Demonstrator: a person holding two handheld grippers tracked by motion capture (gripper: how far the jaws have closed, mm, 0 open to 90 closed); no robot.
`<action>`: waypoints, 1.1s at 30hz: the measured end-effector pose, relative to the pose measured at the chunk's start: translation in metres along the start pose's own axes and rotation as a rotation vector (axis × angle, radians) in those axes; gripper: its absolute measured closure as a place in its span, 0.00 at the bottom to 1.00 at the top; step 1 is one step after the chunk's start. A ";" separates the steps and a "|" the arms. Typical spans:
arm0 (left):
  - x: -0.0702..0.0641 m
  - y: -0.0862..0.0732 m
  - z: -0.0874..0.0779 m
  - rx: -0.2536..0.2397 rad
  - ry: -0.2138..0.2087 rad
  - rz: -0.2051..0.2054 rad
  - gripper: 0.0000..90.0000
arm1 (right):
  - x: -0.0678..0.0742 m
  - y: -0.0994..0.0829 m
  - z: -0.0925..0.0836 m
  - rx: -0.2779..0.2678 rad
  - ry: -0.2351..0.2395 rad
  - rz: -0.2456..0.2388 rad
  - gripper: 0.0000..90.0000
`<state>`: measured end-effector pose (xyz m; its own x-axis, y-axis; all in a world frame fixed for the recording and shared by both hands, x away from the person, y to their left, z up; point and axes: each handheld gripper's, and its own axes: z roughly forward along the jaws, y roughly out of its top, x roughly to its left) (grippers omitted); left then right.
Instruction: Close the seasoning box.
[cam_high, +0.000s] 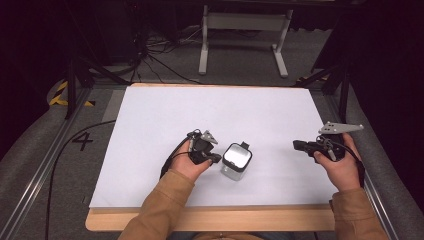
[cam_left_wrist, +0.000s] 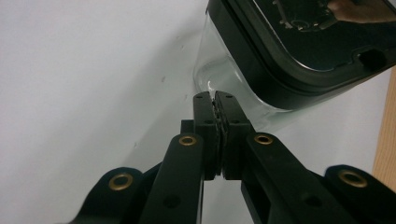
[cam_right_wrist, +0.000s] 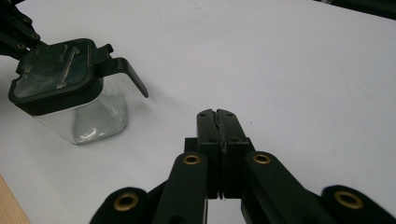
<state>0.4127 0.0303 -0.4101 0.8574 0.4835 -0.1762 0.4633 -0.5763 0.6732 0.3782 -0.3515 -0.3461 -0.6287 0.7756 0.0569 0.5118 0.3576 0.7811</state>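
A small clear container with a black latch lid stands upright on the white board, near the front middle. My left gripper lies just left of it with its jaws shut and nothing between them. In the left gripper view its tips sit right at the container's clear wall; I cannot tell whether they touch. My right gripper is off to the right, shut and empty, pointing left toward the container. The right gripper view shows its closed tips well apart from the container.
The white board rests on a wooden table whose edge runs along the front. Metal rails flank the table. A white stand and floor cables lie beyond the far edge.
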 end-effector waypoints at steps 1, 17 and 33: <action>-0.001 0.000 0.001 0.000 0.001 0.001 0.98 | 0.000 0.000 -0.001 -0.004 0.001 0.001 1.00; -0.017 -0.004 0.010 0.103 -0.078 0.042 1.00 | 0.005 0.006 0.008 -0.002 0.029 -0.017 1.00; -0.035 -0.001 0.007 0.097 -0.085 0.084 0.96 | 0.011 0.014 0.015 -0.003 0.061 -0.042 1.00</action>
<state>0.3837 0.0093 -0.4102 0.9079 0.3758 -0.1856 0.4054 -0.6751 0.6163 0.3874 -0.3296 -0.3439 -0.6840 0.7269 0.0612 0.4823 0.3877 0.7855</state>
